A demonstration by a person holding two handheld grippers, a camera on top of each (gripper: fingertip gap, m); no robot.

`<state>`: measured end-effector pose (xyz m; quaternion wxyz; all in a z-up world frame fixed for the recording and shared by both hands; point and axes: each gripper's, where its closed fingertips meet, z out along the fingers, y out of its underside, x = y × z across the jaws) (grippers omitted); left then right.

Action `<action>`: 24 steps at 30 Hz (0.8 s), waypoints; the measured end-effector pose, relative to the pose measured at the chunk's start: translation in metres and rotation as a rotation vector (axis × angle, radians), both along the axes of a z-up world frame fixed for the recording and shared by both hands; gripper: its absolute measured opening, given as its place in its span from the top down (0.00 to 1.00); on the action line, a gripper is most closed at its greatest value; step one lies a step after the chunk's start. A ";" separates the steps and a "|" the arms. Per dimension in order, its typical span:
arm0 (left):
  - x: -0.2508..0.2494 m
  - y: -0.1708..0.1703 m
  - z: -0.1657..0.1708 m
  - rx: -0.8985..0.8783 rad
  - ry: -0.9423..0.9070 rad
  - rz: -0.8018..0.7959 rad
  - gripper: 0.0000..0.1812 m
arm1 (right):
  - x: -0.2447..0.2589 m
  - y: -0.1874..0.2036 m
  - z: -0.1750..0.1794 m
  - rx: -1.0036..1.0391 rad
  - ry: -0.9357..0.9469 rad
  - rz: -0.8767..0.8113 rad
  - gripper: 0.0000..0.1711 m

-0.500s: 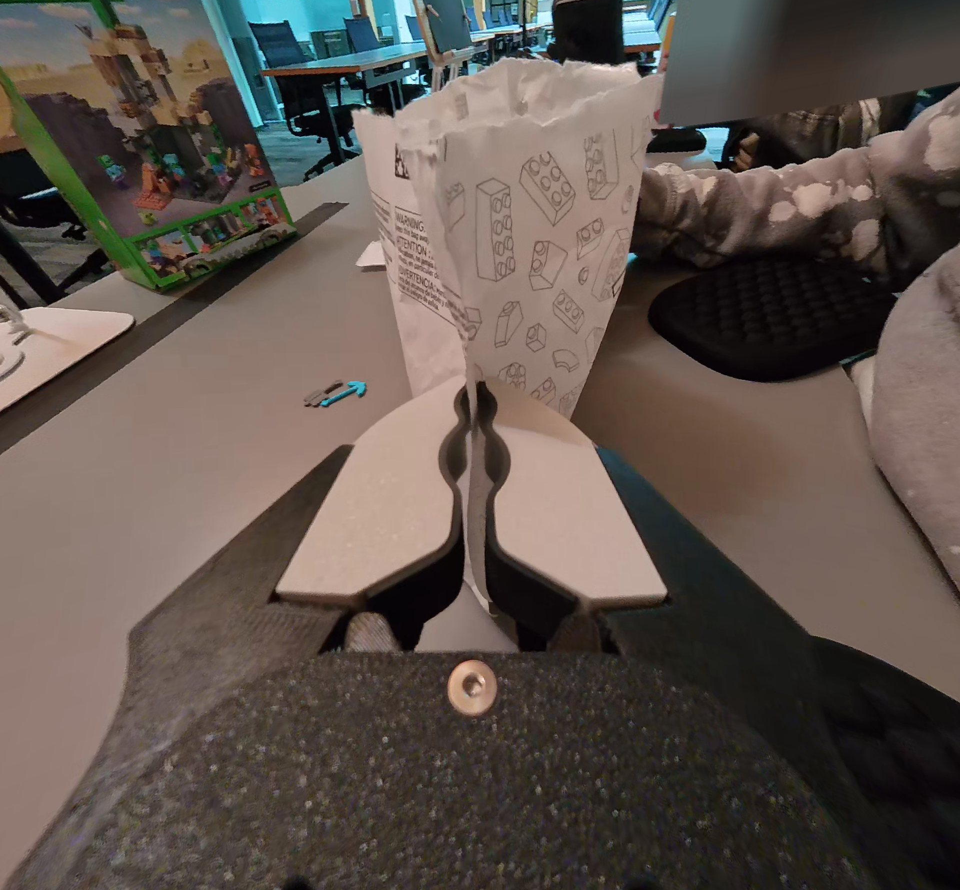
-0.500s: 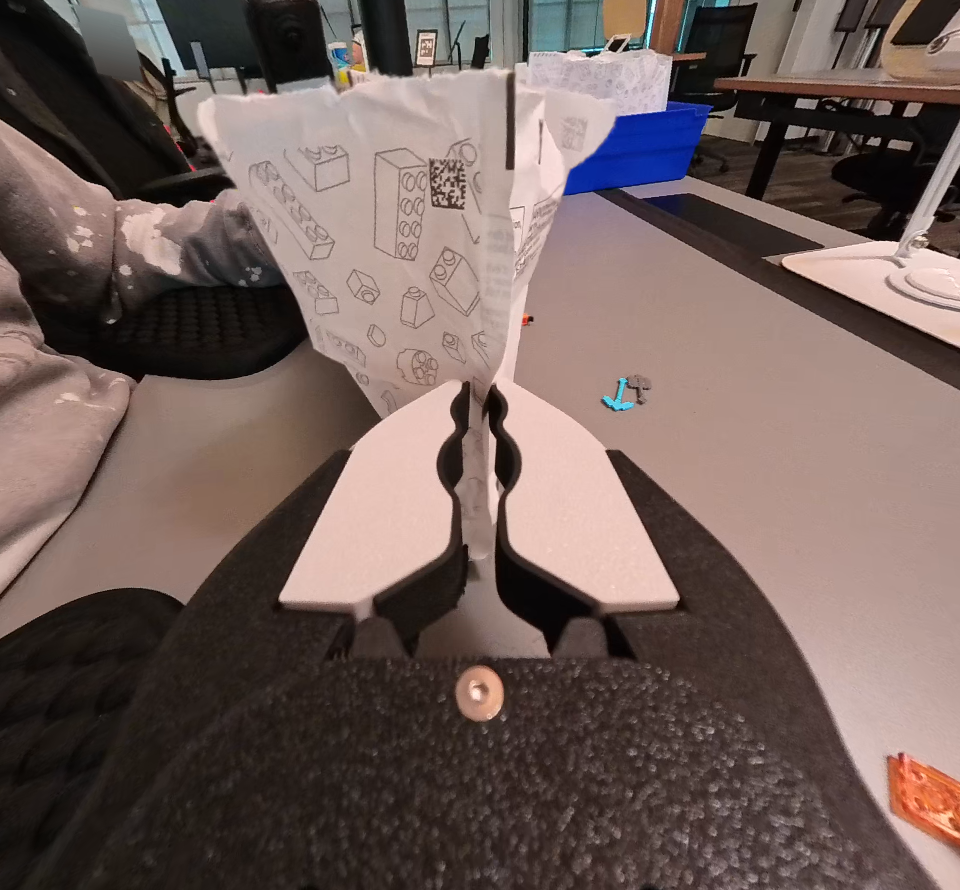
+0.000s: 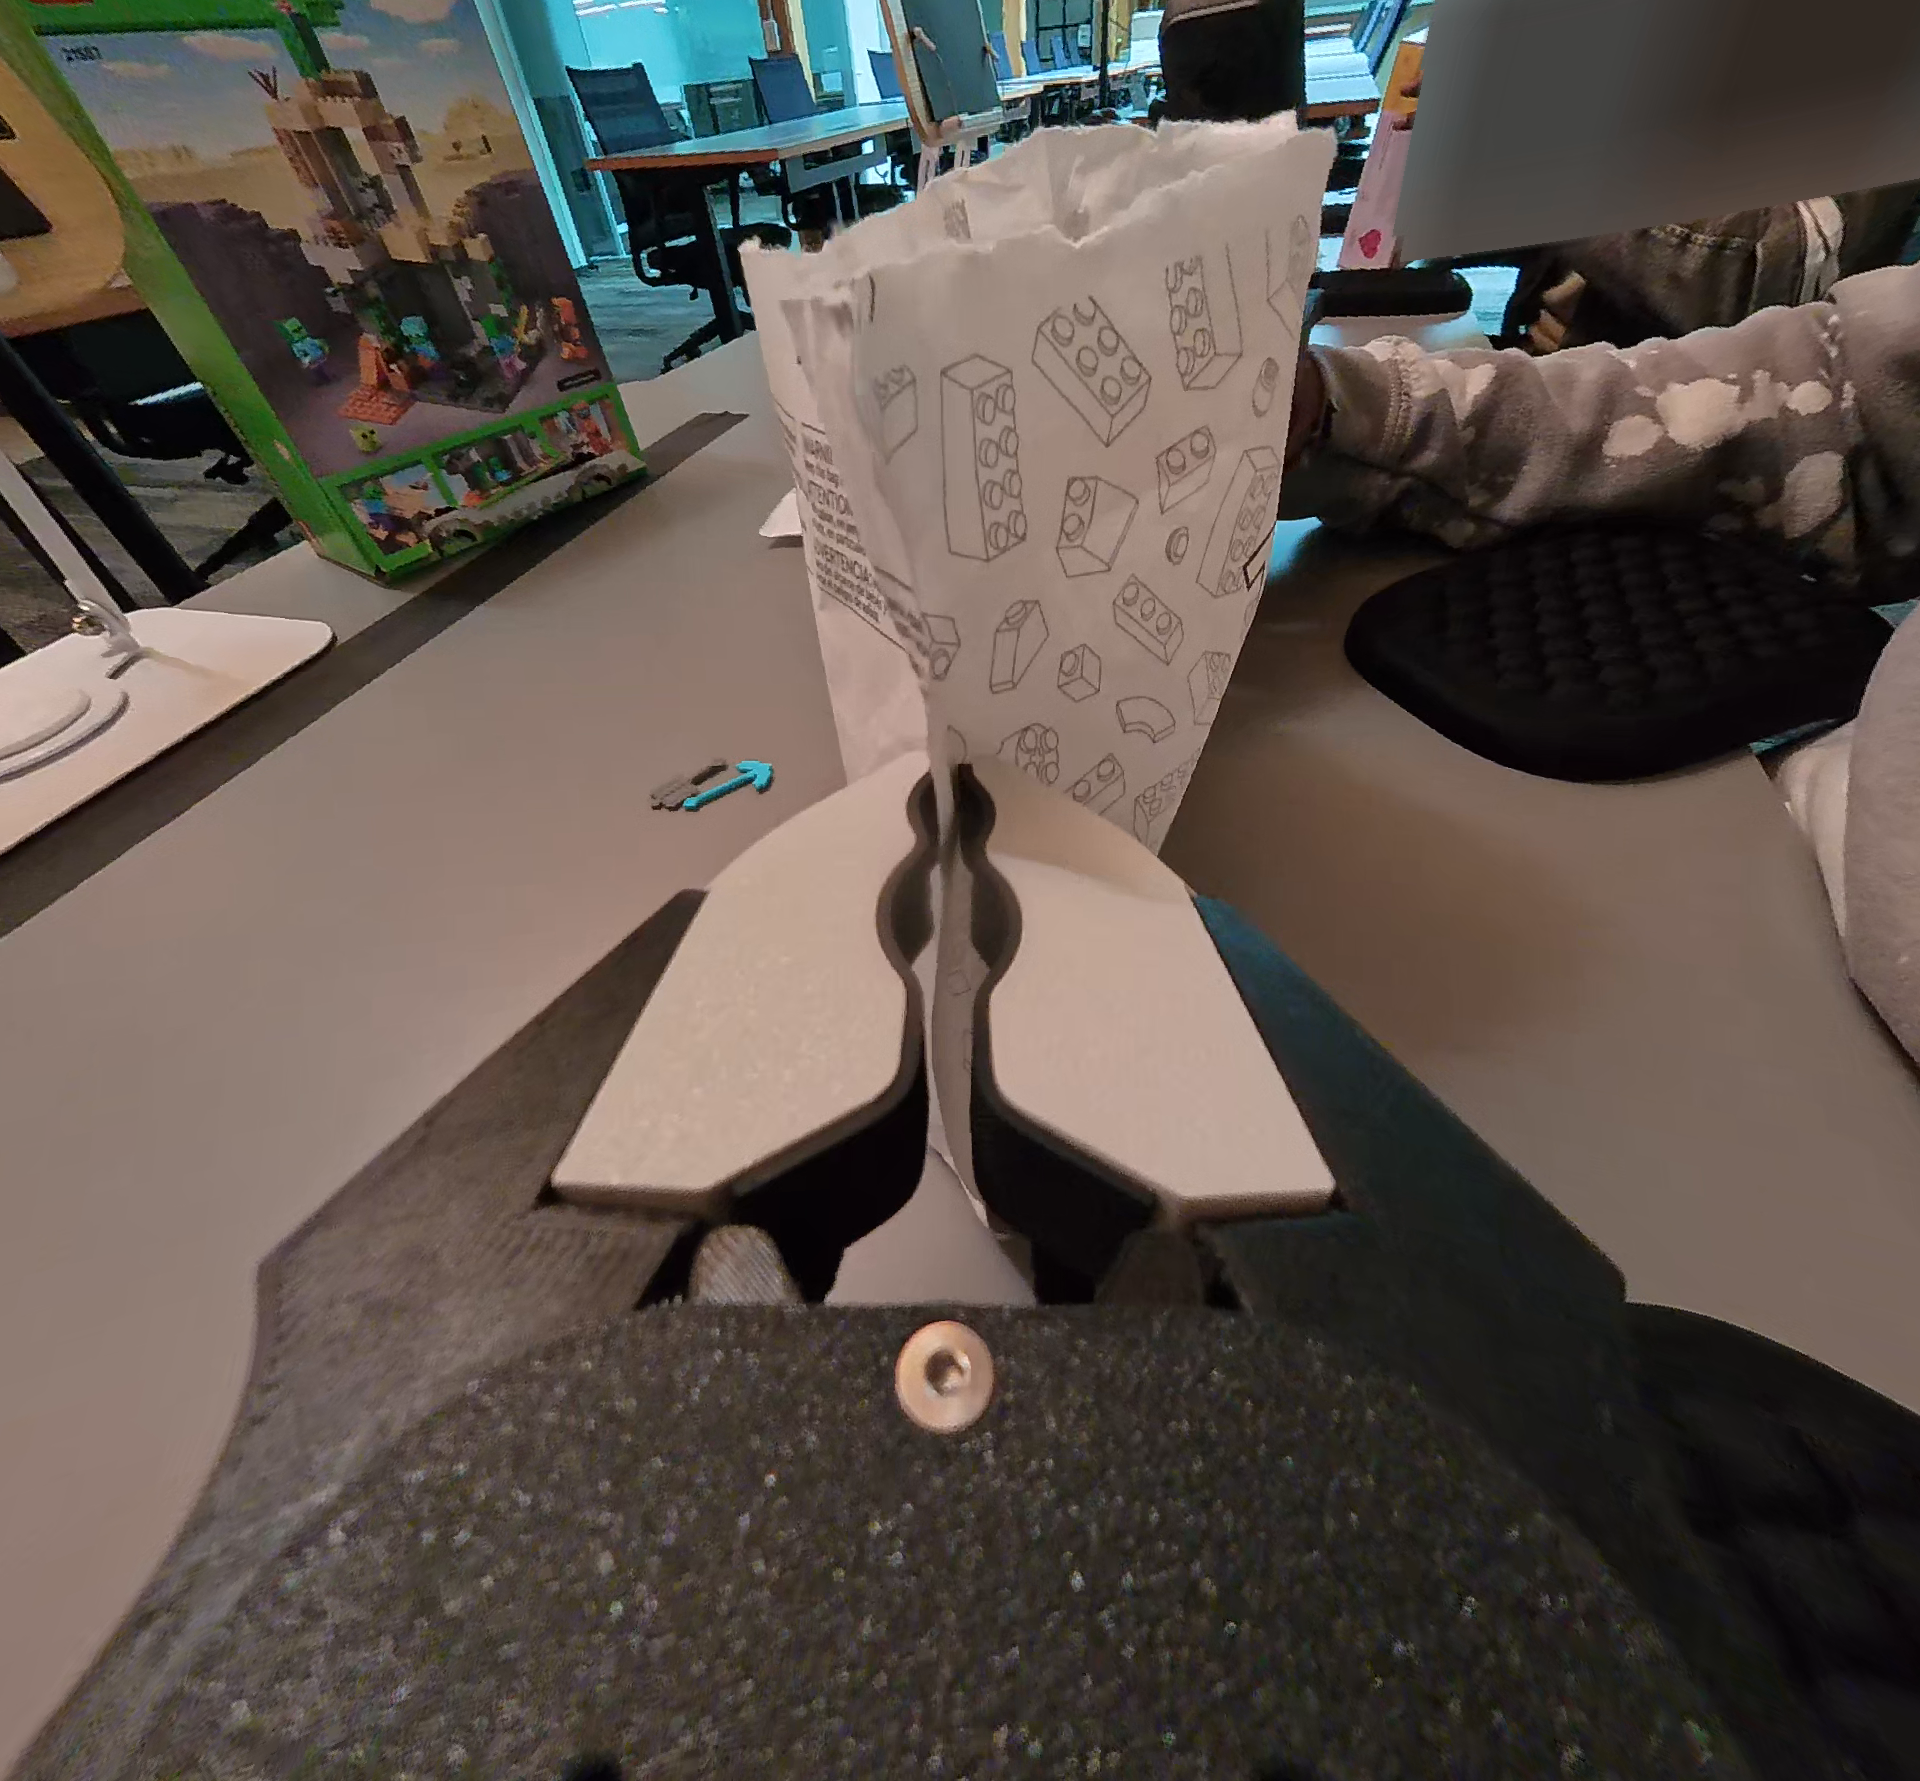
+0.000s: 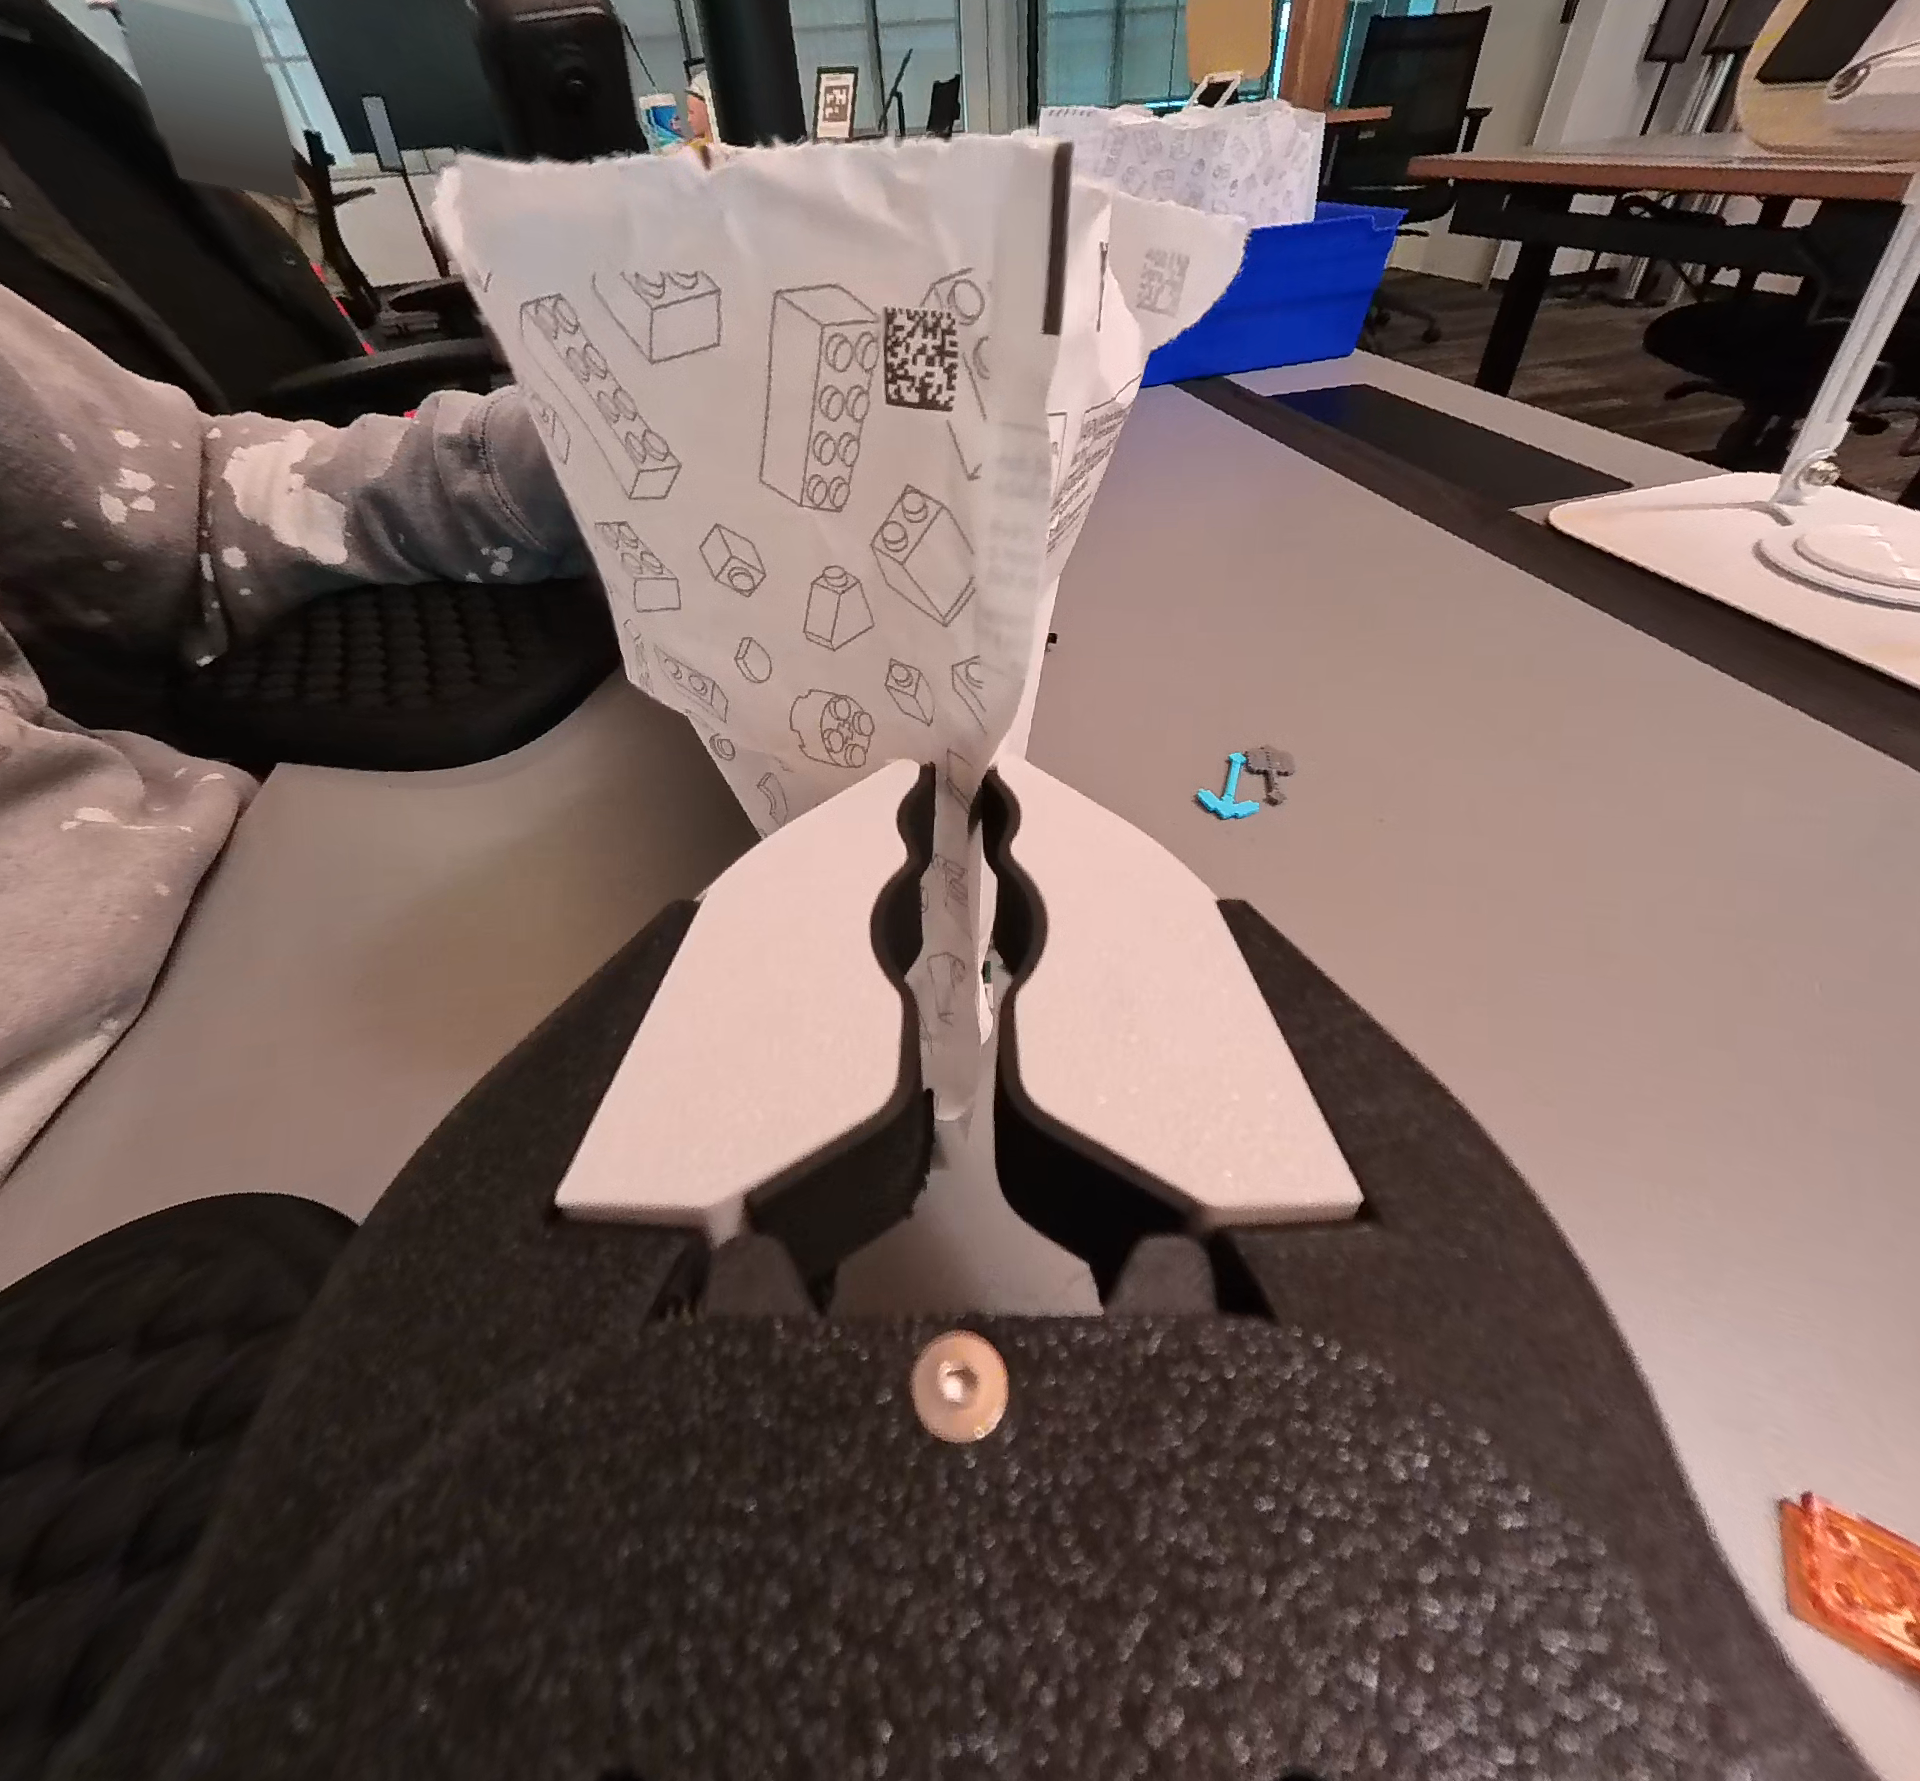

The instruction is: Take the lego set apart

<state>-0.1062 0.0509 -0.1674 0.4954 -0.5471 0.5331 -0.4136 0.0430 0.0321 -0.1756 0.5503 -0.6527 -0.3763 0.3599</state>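
Each wrist camera sits low behind its own fingers, looking forward, close over the desk [image 3: 416, 952]. Both views face the paper bag [image 3: 1081, 505] [image 4: 790, 484] from opposite sides and share the small blue piece [image 3: 727, 784] [image 4: 1226, 786].

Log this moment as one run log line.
left gripper: shut on paper bag | right gripper: shut on paper bag | bag upright, open top | blue pickaxe piece on table

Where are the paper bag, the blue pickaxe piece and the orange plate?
paper bag [image 3: 1081, 526], left wrist view, printed front panel.
blue pickaxe piece [image 4: 1226, 789], right wrist view, its shaft.
orange plate [image 4: 1860, 1598], right wrist view, its top face.
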 end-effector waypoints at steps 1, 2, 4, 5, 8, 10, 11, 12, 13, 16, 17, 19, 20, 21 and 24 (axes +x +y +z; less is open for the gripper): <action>0.000 0.000 0.000 0.005 0.000 0.003 0.99 | 0.000 0.000 0.000 -0.002 0.000 0.000 0.95; 0.000 0.000 0.000 0.008 0.000 0.001 0.99 | 0.000 0.000 -0.001 -0.003 0.000 0.001 0.95; 0.000 0.000 0.000 0.011 -0.002 -0.001 1.00 | 0.000 0.000 -0.001 -0.006 0.001 0.001 0.95; 0.000 -0.001 0.000 0.013 -0.005 -0.006 1.00 | 0.000 0.000 -0.001 -0.009 0.001 0.001 0.95; 0.001 -0.002 0.000 0.026 -0.008 -0.015 1.00 | 0.000 0.001 -0.002 -0.013 0.003 -0.002 0.95; 0.000 -0.001 0.000 0.022 -0.006 -0.007 1.00 | 0.000 0.001 -0.002 -0.016 0.005 -0.004 0.95; 0.000 0.000 0.000 0.020 -0.002 0.004 1.00 | 0.000 0.002 -0.002 -0.018 0.006 -0.004 0.95; 0.000 0.001 0.000 0.010 0.001 0.004 1.00 | 0.000 0.002 -0.002 -0.021 0.006 -0.004 0.95; -0.001 0.000 0.000 -0.004 0.003 -0.002 1.00 | 0.000 0.002 -0.003 -0.023 0.005 -0.003 0.95; -0.002 0.000 0.000 -0.028 0.008 -0.009 1.00 | 0.000 0.002 -0.004 -0.024 0.004 -0.004 0.95; -0.002 0.000 0.000 -0.037 0.010 -0.011 1.00 | 0.000 0.002 -0.004 -0.025 0.004 -0.004 0.95; -0.002 0.001 0.000 -0.059 0.013 -0.011 1.00 | 0.000 0.002 -0.004 -0.026 0.005 -0.005 0.95; -0.002 0.001 0.000 -0.067 0.013 -0.009 1.00 | 0.000 0.002 -0.004 -0.025 0.003 -0.006 0.95; -0.003 0.002 0.000 -0.071 0.013 -0.007 1.00 | 0.000 0.002 -0.004 -0.025 0.002 -0.007 0.95; -0.003 0.002 0.000 -0.042 0.013 -0.002 1.00 | 0.000 0.002 -0.004 -0.023 -0.001 -0.008 0.95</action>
